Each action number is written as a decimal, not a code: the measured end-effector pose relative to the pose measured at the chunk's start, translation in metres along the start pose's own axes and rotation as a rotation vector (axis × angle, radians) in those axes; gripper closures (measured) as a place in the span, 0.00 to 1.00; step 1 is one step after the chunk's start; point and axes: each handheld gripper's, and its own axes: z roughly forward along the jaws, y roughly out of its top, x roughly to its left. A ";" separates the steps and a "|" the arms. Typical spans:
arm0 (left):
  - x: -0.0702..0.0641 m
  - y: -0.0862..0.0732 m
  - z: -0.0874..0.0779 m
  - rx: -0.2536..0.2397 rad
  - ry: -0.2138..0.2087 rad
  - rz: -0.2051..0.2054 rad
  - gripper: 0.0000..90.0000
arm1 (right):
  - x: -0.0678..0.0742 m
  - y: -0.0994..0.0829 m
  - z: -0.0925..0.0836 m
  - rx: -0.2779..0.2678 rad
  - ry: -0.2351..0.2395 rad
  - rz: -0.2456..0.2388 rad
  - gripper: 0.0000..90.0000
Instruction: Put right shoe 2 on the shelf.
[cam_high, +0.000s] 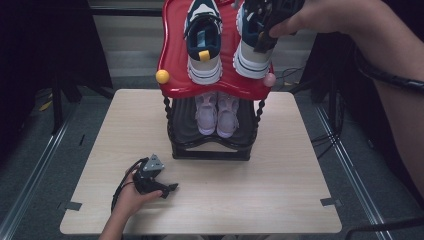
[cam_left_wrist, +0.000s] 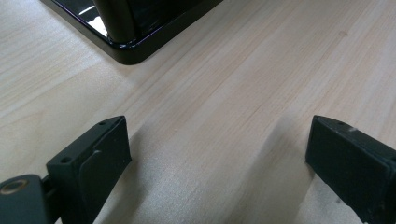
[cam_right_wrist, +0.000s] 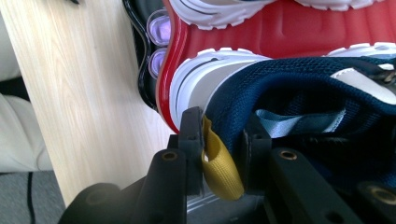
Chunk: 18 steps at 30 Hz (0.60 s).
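The right gripper (cam_right_wrist: 219, 154) has its two black jaws pinched on the heel collar of a navy-and-white mesh sneaker (cam_right_wrist: 299, 88), with the shoe's yellow fabric pull loop (cam_right_wrist: 218, 168) squeezed between them at the bottom centre of the right gripper view. In the high view the same right gripper (cam_high: 265, 37) sits at the top right of the frame, held by the person's right hand (cam_high: 320, 17), and the gripped sneaker (cam_high: 252, 55) rests on the right half of a glossy red wavy plastic top shelf (cam_high: 177, 60), heel toward the bottom of the frame. Just left of it on that shelf stands a matching second navy-and-white sneaker (cam_high: 204, 42) with its own yellow heel tab.

The shelf belongs to a small shoe rack with black beaded posts (cam_high: 168, 115) and a black lower tier (cam_high: 210, 150), where a pair of pale pink sneakers (cam_high: 216, 114) stands side by side. A yellow ball knob (cam_high: 162, 76) and a pink ball knob (cam_high: 269, 80) mark the red shelf's near corners.

The left gripper (cam_high: 167, 189) lies low on the light wooden table (cam_high: 280, 165) at the lower left of the high view, held by the left hand (cam_high: 131, 200). In the left gripper view its jaws are spread wide with bare wood between them, and the black rack base corner (cam_left_wrist: 126, 46) shows at the upper left.
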 end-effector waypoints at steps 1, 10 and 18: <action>0.000 0.000 0.000 0.000 0.001 0.000 0.07 | -0.001 0.003 0.003 0.000 0.005 -0.009 0.83; 0.000 -0.001 -0.001 0.001 0.004 -0.003 0.07 | -0.005 0.019 0.018 0.020 -0.004 -0.047 0.83; 0.001 -0.001 -0.001 0.002 0.002 -0.002 0.06 | -0.008 0.021 0.028 0.031 -0.022 -0.057 0.83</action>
